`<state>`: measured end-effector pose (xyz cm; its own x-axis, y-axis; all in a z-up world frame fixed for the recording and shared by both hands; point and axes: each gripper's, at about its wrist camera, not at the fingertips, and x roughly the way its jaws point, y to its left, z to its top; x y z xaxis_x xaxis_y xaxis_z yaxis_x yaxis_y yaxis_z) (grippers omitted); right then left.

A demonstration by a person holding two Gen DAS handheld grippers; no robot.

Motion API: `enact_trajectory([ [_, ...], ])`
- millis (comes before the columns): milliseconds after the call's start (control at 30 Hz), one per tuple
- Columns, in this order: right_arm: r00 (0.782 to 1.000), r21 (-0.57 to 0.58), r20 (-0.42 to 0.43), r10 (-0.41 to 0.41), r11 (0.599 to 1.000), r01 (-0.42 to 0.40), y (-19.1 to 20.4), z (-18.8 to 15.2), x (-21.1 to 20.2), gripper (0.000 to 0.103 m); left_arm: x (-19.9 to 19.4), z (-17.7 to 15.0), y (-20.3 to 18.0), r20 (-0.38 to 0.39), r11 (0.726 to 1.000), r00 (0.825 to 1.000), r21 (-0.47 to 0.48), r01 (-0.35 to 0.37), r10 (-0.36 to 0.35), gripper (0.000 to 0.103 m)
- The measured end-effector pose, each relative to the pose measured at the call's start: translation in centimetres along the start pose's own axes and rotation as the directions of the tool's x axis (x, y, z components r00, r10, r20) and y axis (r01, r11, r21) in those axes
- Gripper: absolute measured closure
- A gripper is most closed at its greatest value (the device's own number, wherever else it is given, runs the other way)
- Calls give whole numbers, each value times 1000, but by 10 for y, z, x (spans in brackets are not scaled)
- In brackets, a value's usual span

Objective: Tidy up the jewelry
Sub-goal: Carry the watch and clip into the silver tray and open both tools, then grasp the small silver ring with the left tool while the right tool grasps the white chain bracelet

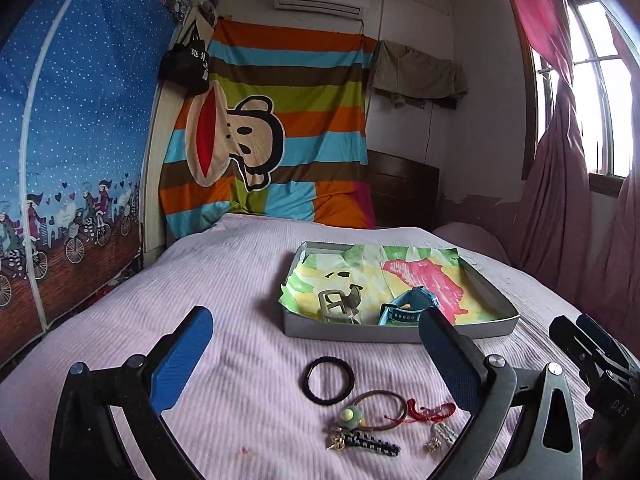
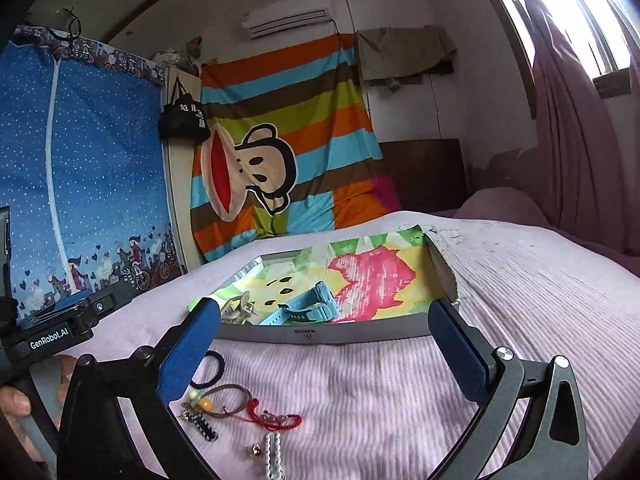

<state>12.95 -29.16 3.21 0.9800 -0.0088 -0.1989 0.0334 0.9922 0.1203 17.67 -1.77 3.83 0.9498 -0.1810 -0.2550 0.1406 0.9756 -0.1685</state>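
Now both grippers' fingers spread, empty; ribbed bedspread (pink), shallow tray.

Home bedroom: bed, curtains, wardrobe.

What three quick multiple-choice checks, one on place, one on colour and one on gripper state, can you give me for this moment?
1. Where is the watch?
A. Inside the tray
B. On the bedspread in front of the tray
C. Held in a gripper

2. What colour is the round hair tie nearest the tray?
A. Red
B. Black
C. White

3. How does the left gripper stand?
A. Shut on the hair tie
B. Shut and empty
C. Open and empty

Answers:
1 A: the blue watch lies on the painted paper within the tray walls.
2 B: the ring is plainly black on the pink bedspread.
3 C: its fingers are spread wide with nothing between them.
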Motion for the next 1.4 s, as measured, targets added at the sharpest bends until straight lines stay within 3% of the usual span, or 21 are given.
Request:
enact_trajectory([
  [200,1000,-27,-4,1,1000,-1,0,-10,-31,1,-14,-17,7,-41,1000,999,28,0,1,0],
  [600,982,-46,-177,65,996,-75,-7,-41,-23,1,-17,-52,12,-189,994,979,67,88,-75,0],
  [700,975,-56,-207,78,994,-91,-6,-44,-19,20,-13,-57,9,-232,989,967,86,123,-100,8],
  [767,966,-66,-247,75,993,-95,-2,-46,-11,39,-10,-61,6,-275,983,953,97,156,-125,21],
  [933,922,-52,-369,117,988,-146,-4,-59,9,58,-1,-74,1,-376,957,898,78,278,-230,47],
  [1067,890,-44,-429,155,980,-192,-3,-71,21,66,5,-80,-6,-433,933,854,76,353,-288,64],
  [1300,849,-78,-495,183,964,-253,13,-86,33,73,17,-91,-23,-560,893,767,103,438,-312,81],
  [1400,834,-82,-522,179,963,-258,15,-90,40,73,21,-94,-26,-591,892,748,103,441,-302,83],
])
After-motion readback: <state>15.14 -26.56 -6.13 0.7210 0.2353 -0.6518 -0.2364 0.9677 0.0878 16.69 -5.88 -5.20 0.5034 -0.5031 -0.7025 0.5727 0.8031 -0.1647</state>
